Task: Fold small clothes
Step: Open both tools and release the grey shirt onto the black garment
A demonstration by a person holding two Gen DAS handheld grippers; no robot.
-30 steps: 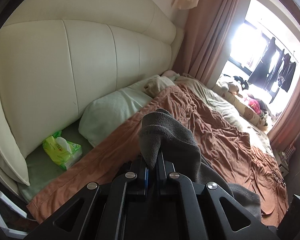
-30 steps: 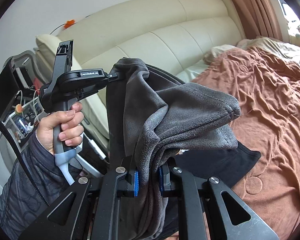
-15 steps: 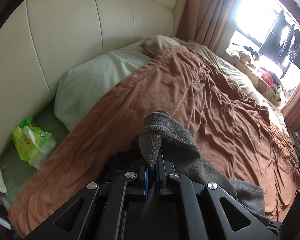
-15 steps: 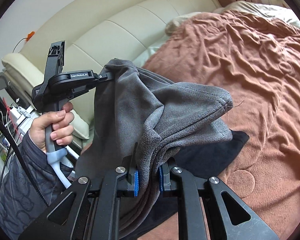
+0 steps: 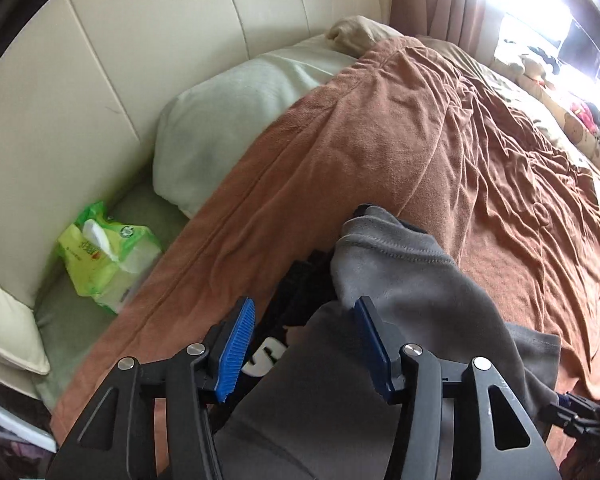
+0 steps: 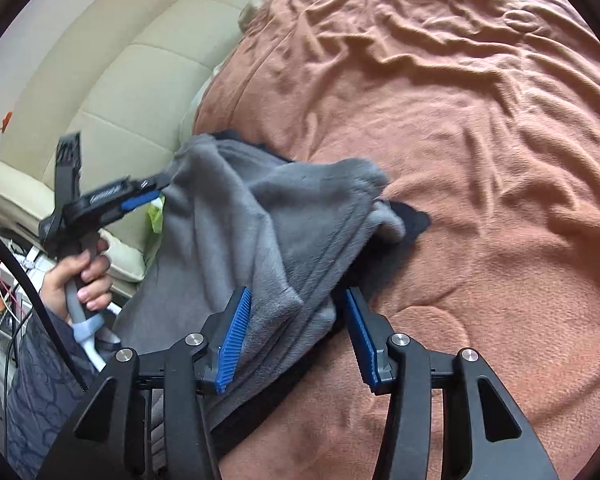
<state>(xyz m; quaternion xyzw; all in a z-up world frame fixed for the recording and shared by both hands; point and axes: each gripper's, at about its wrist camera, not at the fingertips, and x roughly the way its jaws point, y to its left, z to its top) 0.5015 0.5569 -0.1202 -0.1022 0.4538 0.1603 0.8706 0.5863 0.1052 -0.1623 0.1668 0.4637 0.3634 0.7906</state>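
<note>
Both pairs of tongs have just been opening, and they now stand apart; a second ago each was clamped on a corner of the grey fleece garment (image 6: 268, 240) and held it up off the bed, and now the garment has come down onto the brown blanket (image 6: 480, 140), so this counts, in my judgement, as laying a fold down and letting go of it; in the right wrist view the right tongs (image 6: 296, 340) gape with a bunched grey edge between the blue pads, the left pad seeming to brush it, nothing pressing; in the left wrist view the left tongs (image 5: 304, 344) are likewise apart, the grey cloth lying against the right-hand pad only; the garment rests on a black garment (image 5: 300, 292) with white lettering, near the bed's edge; its long axis seems to run from the left tongs to the right ones, one corner pointing towards the pillow (image 5: 236, 120); further off lie a green tissue pack (image 5: 108, 256) and the cream headboard (image 5: 140, 40).
</note>
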